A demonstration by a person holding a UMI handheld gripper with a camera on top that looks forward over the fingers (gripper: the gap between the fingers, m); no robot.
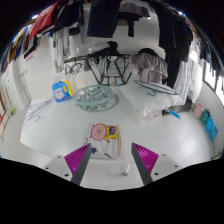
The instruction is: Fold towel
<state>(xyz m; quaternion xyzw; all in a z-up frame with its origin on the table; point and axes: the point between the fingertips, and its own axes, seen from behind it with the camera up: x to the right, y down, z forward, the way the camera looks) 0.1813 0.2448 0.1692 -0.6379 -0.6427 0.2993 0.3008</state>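
**Hand-held gripper held wide apart above a cluttered floor**

The hand-held gripper (110,160) is being held with its two fingers spread wide, and nothing is being gripped between them. The magenta pads (78,156) are being shown on the inner faces, with pale floor (40,135) lying in the gap.

Just ahead of the fingers, a small patterned item (104,131) in pink, yellow and white is being seen on the floor, lying apart from both fingertips. Beyond it, a round greenish-grey object (92,97) is being seen, and beside that a blue and yellow item (59,89). Further back, a dark wire-framed rack (100,68) is being seen standing, with a light garment (147,66) draped nearby. A small turquoise object (210,120) is being seen far off to one side.

No towel can be picked out with certainty; whether the small patterned item ahead of the fingers is the towel cannot be told. Nothing of that kind is being touched by the fingers.
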